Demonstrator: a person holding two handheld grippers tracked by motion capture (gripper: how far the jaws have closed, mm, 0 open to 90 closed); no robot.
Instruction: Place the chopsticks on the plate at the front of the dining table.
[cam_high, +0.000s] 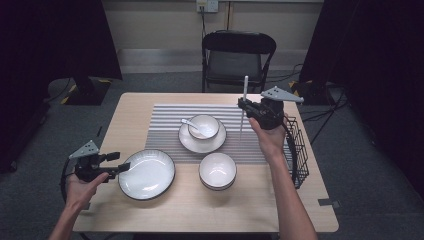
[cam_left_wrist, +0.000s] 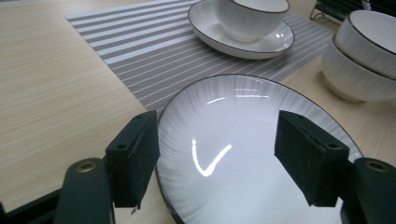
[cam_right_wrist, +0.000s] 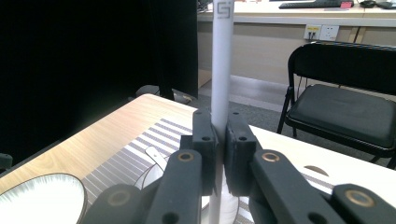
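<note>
Here the right claw (cam_high: 243, 104) is clamped on an upright white stick (cam_high: 244, 107), while the left claw (cam_left_wrist: 217, 156) stands wide around the plate (cam_left_wrist: 243, 154) rim, so closing carelessly could tip the plate.

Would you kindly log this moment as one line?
left tongs: open over plate | right tongs: shut on white stick, upright | spoon: in bowl
</note>
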